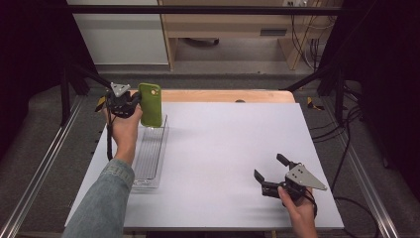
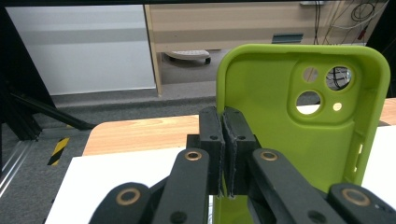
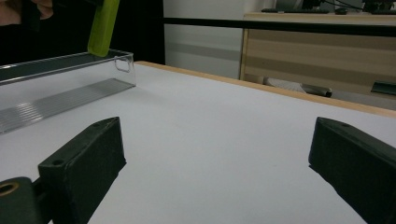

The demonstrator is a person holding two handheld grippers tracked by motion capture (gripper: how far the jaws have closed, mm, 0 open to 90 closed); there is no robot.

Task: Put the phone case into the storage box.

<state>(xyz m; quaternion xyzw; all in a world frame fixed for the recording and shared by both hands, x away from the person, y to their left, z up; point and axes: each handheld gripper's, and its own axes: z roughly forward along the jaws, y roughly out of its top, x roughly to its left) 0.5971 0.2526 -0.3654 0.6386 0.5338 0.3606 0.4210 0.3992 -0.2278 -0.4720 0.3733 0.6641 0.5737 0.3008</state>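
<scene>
A lime-green phone case (image 1: 150,104) hangs upright over the far end of a clear plastic tray (image 1: 148,168) at the table's left. My left gripper (image 1: 134,103) is shut on the case's side wall. In the left gripper view the black pads (image 2: 227,154) pinch the left edge of the case (image 2: 299,116), whose hollow inside and camera holes face the camera. At the front right, my right gripper (image 1: 270,171) rests near the table surface, open with nothing between its jaws. The right gripper view shows the case (image 3: 103,25) above the tray (image 3: 60,100).
A white mat (image 1: 223,153) covers a wooden table (image 1: 223,95). Metal rails run along both sides of the table. Black frame bars (image 1: 317,74) slant in at the far corners. A wooden cabinet (image 1: 233,29) and cables stand beyond the table.
</scene>
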